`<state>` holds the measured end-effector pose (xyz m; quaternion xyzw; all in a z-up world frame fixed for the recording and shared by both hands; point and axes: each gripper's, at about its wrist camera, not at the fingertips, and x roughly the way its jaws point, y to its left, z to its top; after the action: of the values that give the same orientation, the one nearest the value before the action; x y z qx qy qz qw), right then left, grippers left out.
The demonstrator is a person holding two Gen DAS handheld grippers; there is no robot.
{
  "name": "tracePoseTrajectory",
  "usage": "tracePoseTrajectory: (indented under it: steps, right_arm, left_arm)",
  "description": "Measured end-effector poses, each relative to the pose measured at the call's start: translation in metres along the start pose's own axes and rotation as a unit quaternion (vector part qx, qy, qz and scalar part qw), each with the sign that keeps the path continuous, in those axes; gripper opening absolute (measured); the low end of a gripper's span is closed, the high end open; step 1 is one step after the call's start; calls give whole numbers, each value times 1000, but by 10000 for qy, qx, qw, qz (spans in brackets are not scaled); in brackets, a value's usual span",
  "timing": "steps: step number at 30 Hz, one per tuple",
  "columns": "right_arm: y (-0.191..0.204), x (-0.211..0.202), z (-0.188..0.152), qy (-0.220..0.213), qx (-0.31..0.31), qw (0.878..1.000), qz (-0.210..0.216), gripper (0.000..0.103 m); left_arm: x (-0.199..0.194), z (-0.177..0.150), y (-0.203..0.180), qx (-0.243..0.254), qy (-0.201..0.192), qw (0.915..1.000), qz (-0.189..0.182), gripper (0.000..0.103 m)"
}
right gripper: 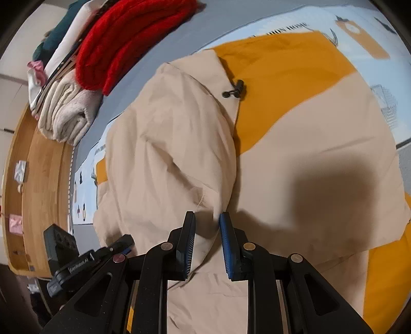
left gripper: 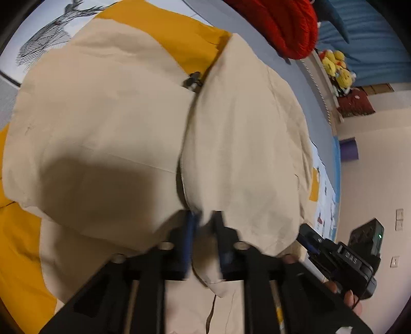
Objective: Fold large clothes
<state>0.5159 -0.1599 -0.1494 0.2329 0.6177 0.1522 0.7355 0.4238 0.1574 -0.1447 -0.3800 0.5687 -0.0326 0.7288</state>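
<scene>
That beige-and-mustard jacket (right gripper: pixel 179 144) looks light, floppy, a bit slick, so grab hems or folded edges. Left hand-held gripper (left gripper: pixel 203 218) is nearly closed, pinching a beige fold; right hand-held gripper (right gripper: pixel 206 218) sits narrowly apart with fabric between, grip unclear.

The left tongs (left gripper: pixel 204 221) are smeared by motion blur, so whether their pads press the beige-and-yellow jacket (left gripper: pixel 108 123) cannot be told. The red knit (left gripper: pixel 282 23) is cut off by the top edge. The jacket hides most of the printed bedsheet (right gripper: pixel 359 18).

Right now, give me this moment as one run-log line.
stage: folding jacket on bed | left gripper: pinching beige fold | right gripper: fabric between pads, grip unclear | folded stack: beside jacket
</scene>
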Motion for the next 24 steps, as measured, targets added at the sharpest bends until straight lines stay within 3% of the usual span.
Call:
tracePoseTrajectory:
  steps: [3, 5, 9, 11, 14, 17, 21, 24]
  right_arm:
    - [1, 0, 2, -43, -121, 9999, -2, 19]
    - [3, -5, 4, -147, -172, 9997, 45, 5]
    - [4, -28, 7, -644, -17, 9979, 85, 2]
    - [6, -37, 8, -774, -35, 9969, 135, 2]
    - [-2, -20, 8, -376, 44, 9992, -155, 2]
    - [-19, 7, 4, 107, 352, 9985, -415, 2]
    - [-7, 2, 8, -84, 65, 9979, -632, 5]
    - [2, -12, 11, -442, -122, 9954, -843, 6]
  left_arm:
    - [-4, 0, -8, 244, -72, 9997, 28, 3]
    - [-8, 0, -12, 334, -130, 9994, -10, 3]
    - [-11, 1, -21, 419, -182, 9988, -177, 3]
    - [-7, -1, -24, 541, -183, 9984, -20, 3]
    - [9, -5, -17, 501, 88, 9972, 546, 7]
    - [14, -7, -10, 437, 173, 9957, 797, 14]
    - [-1, -8, -33, 1014, -267, 9870, 1215, 19]
    - [-20, -12, -56, 1613, -899, 9730, 1384, 19]
